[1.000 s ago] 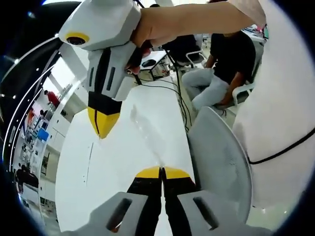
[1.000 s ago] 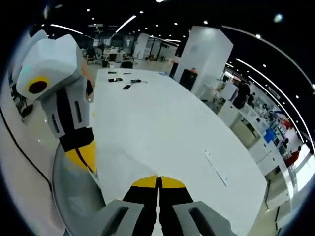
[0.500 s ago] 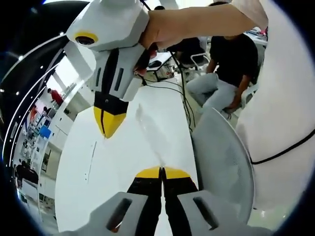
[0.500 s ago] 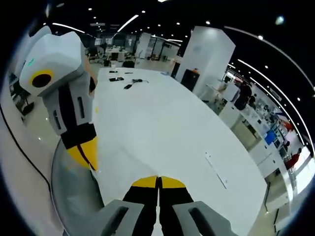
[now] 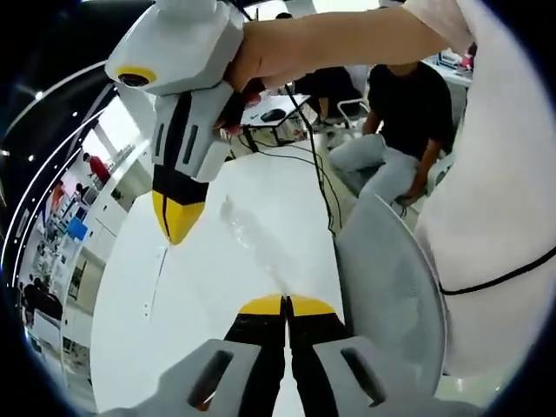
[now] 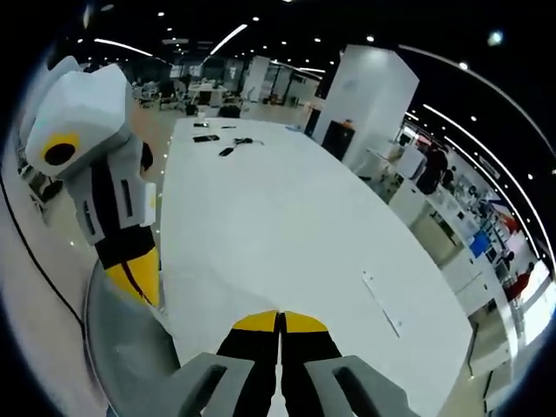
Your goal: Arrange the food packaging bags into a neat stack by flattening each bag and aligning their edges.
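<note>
Long white table (image 6: 287, 226), small dark items (image 6: 217, 139) at its far end.

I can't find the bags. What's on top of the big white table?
On the white table: small dark items and a cable at its far end. No bags visible; the grippers hide the near edge.

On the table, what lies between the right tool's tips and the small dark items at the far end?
Nothing: in the right gripper view the white table is bare between the right tool and the dark items.
</note>
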{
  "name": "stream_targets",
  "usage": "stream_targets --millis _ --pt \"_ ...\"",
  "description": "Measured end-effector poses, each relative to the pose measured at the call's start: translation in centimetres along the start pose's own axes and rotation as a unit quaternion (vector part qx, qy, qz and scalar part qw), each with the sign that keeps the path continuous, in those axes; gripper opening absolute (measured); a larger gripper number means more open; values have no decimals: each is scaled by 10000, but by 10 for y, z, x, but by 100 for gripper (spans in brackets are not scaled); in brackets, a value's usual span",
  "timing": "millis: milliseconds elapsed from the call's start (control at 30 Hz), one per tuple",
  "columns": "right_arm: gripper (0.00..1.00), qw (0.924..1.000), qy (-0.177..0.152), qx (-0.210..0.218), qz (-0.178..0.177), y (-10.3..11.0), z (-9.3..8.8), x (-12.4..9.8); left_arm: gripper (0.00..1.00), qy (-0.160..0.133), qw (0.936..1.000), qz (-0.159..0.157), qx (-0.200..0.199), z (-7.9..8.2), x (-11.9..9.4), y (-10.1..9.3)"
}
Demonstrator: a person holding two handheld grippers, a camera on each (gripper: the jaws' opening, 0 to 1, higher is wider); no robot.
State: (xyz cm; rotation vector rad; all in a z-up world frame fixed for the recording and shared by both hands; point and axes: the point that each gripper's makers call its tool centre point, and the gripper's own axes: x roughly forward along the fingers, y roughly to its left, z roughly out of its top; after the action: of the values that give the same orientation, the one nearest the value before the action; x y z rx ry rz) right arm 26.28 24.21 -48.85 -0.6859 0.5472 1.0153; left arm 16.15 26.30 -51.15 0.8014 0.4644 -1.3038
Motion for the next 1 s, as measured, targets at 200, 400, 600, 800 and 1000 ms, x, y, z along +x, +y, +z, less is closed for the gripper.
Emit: stream_targets --millis 200,400,600,800,1000 --pt "0 9999 24 -84 74 0 4 9 0 10 10000 -5 -88 -3 1 -1" --pt "0 9998 31 -132 113 0 6 8 0 -32 9997 93 -202 -6 2 1" --pt "0 9996 67 -240 162 4 6 9 0 -76 9990 271 -339 -9 1 12" --pt "0 9993 73 -322 198 5 8 10 0 -177 9981 419 -411 -8 0 23" --pt "0 9989 88 -411 188 3 10 12 0 -238 9972 572 -411 -6 -5 34"
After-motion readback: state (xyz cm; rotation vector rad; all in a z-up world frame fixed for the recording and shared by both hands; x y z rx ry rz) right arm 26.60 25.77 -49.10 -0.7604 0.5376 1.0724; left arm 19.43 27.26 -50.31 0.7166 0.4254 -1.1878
